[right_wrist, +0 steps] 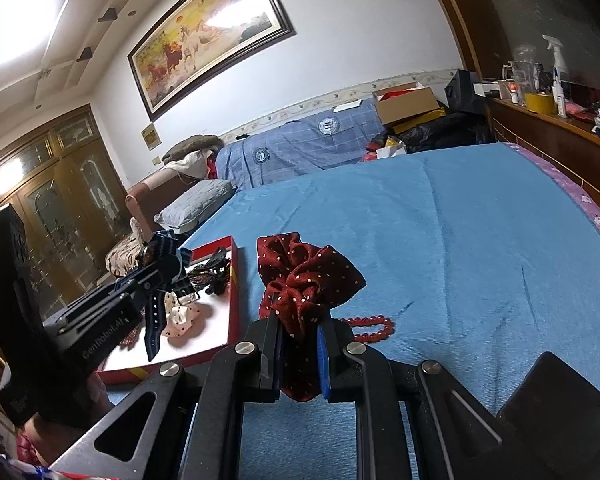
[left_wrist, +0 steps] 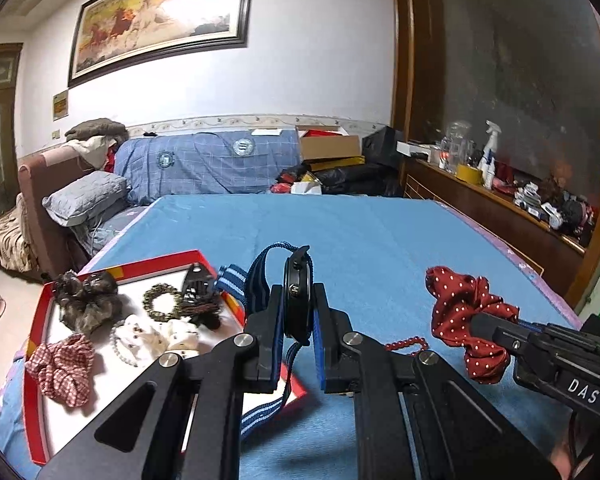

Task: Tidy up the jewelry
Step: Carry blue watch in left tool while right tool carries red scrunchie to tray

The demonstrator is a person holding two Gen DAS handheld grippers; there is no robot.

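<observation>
**Tongs: External Construction**

Left tongs (left_wrist: 298, 300) and right tongs (right_wrist: 300, 338) share one build: matte black linkage arms with triangular cut-outs, round silver pivot screws, and blue pads on the inner finger faces. White lettering reads "DAS" on the right unit's housing, lower right of the left view, and "GenRobot.AI" on the left unit's.

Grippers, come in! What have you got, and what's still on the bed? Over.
Left gripper shut on watch, over red tray. Right gripper shut on red scrunchie. Red bead bracelet on blue bedspread. Nothing blocking.
</observation>
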